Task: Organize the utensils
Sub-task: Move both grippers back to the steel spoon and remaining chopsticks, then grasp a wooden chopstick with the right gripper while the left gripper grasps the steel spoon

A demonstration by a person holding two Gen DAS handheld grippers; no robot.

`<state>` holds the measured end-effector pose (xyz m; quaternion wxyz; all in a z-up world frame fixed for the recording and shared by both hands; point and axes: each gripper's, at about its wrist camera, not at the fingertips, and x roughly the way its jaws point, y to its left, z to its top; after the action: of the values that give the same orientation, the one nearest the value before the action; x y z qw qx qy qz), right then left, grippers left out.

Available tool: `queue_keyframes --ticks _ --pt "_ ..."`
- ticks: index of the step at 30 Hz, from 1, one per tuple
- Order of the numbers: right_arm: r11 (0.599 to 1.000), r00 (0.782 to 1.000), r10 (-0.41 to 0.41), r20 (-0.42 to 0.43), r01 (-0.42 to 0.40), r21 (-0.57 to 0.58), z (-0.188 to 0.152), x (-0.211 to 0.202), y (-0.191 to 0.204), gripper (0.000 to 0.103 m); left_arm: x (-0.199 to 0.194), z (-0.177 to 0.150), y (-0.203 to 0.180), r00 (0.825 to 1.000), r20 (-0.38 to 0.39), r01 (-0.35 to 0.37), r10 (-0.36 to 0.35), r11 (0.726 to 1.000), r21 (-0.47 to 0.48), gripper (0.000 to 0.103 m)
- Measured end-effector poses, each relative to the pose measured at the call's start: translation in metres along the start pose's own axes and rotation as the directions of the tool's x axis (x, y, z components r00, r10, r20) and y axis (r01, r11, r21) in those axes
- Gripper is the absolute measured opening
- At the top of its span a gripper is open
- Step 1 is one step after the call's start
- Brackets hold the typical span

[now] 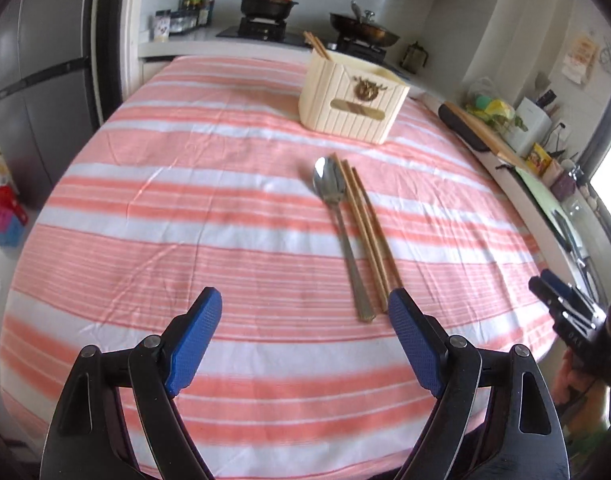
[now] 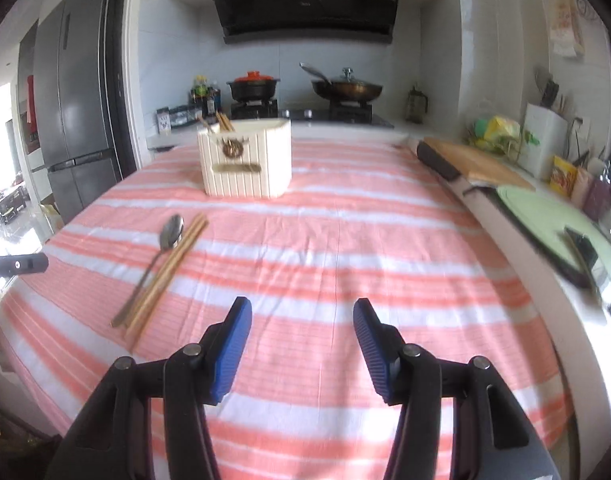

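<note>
Left gripper [image 1: 305,312] wide apart, empty, above tabletop [image 1: 145,200]; right gripper [image 2: 301,320] half apart, empty. Spoon [image 1: 337,216] and chopsticks [image 1: 365,232] touching side by side, just ahead of left gripper, well short of cream holder [image 1: 349,108]. Risk: pinching spoon could drag chopsticks along or scatter them. Right view alone shows range hood [image 2: 305,12]; left view shows right gripper's side.
</note>
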<state>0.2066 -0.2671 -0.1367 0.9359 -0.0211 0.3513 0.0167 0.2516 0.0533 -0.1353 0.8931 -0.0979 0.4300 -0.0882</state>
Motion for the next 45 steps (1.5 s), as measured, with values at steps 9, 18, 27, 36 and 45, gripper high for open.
queue_keyframes --ticks 9,18,27,36,45 --pt "0.998 1.000 -0.009 0.000 0.009 0.060 -0.007 -0.001 -0.015 0.054 0.008 0.005 0.003 0.999 0.012 -0.037 0.037 0.998 -0.047 0.086" --pt "0.998 1.000 -0.006 -0.003 0.005 -0.065 0.001 0.010 0.017 0.054 0.017 -0.009 0.016 0.994 -0.023 -0.105 0.103 0.992 -0.067 0.086" --pt "0.979 0.998 0.019 -0.063 -0.031 -0.202 0.011 0.034 0.057 0.054 0.020 -0.013 0.021 0.990 -0.019 -0.138 0.137 0.988 -0.065 0.086" --pt "0.965 0.961 0.194 -0.197 -0.223 -0.141 0.028 0.084 0.111 0.043 0.015 -0.021 0.031 0.987 -0.018 -0.160 0.160 0.984 -0.077 0.086" --pt "0.961 0.927 0.222 -0.303 -0.260 -0.091 0.028 0.125 0.134 0.014 0.012 -0.019 0.042 0.984 -0.008 -0.180 0.180 0.979 -0.100 0.086"
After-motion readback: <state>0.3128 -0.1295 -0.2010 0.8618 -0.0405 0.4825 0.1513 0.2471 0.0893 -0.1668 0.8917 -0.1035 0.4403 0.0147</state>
